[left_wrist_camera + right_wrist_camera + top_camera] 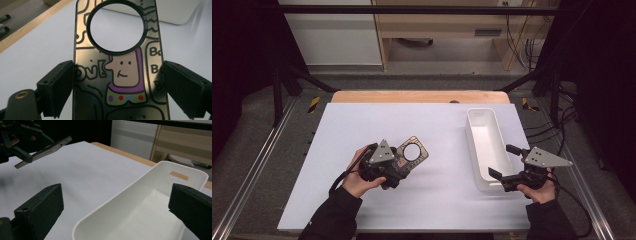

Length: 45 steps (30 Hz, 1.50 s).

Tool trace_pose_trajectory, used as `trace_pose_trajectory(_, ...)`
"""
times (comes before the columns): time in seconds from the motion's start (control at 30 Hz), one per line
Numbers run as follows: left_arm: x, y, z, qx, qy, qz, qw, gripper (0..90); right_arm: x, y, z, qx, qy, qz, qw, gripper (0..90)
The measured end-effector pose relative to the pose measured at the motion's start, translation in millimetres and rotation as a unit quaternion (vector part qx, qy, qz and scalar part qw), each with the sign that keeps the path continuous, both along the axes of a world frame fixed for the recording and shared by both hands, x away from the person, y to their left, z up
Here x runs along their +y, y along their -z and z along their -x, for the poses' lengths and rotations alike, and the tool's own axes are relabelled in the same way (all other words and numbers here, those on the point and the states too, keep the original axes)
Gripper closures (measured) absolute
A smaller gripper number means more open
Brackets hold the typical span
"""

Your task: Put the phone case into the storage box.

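A dark phone case (413,152) with cartoon drawings and a large round camera hole is held a little above the white table (362,125), left of centre. My left gripper (398,164) is shut on the case (120,75), one jaw against each long edge. In the right gripper view the case (43,150) shows edge-on at the top left. An empty long white bin (483,145) lies on the right side of the table. My right gripper (504,161) stands open at the bin's near right end, its jaws wide on either side of the bin's rim (110,207).
A wooden strip (419,96) runs along the table's far edge. Metal frame rails (259,160) flank the table, and cables (562,125) hang at the right. A cabinet and shelving stand behind the table.
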<state>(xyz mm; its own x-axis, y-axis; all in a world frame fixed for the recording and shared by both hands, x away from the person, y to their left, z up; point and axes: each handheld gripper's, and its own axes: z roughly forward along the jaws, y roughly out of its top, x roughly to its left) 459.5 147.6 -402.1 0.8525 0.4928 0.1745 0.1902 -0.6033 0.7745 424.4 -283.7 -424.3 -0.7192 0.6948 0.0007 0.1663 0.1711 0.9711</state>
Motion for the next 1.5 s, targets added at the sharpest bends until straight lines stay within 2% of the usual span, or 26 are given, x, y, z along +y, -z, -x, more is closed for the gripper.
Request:
trace_pose_trajectory(0.47,-13.7,0.4,8.9,-0.003,0.028,-0.009,0.9996,11.4,17.0,-1.6,1.8,-0.004,-0.031,0.031,0.9990,0.4)
trace_pose_trajectory(0.77,-23.9,1.6,13.2,-0.001,0.044,-0.013,0.9989,11.4,30.8,-6.2,4.7,-0.009,-0.058,0.054,0.9968,0.4)
trace_pose_trajectory(1.17,-34.8,0.8,20.2,0.000,0.066,-0.018,0.9977,11.4,51.9,-9.8,9.2,-0.016,-0.095,0.089,0.9913,0.4)
trace_pose_trajectory(1.23,-37.6,1.3,21.2,0.000,0.070,-0.022,0.9973,11.4,57.8,-10.3,9.9,-0.016,-0.106,0.099,0.9893,0.4)
trace_pose_trajectory(1.5,-43.6,-1.0,26.1,-0.004,0.085,-0.031,0.9959,11.4,69.7,-12.0,10.5,-0.018,-0.127,0.113,0.9852,0.5)
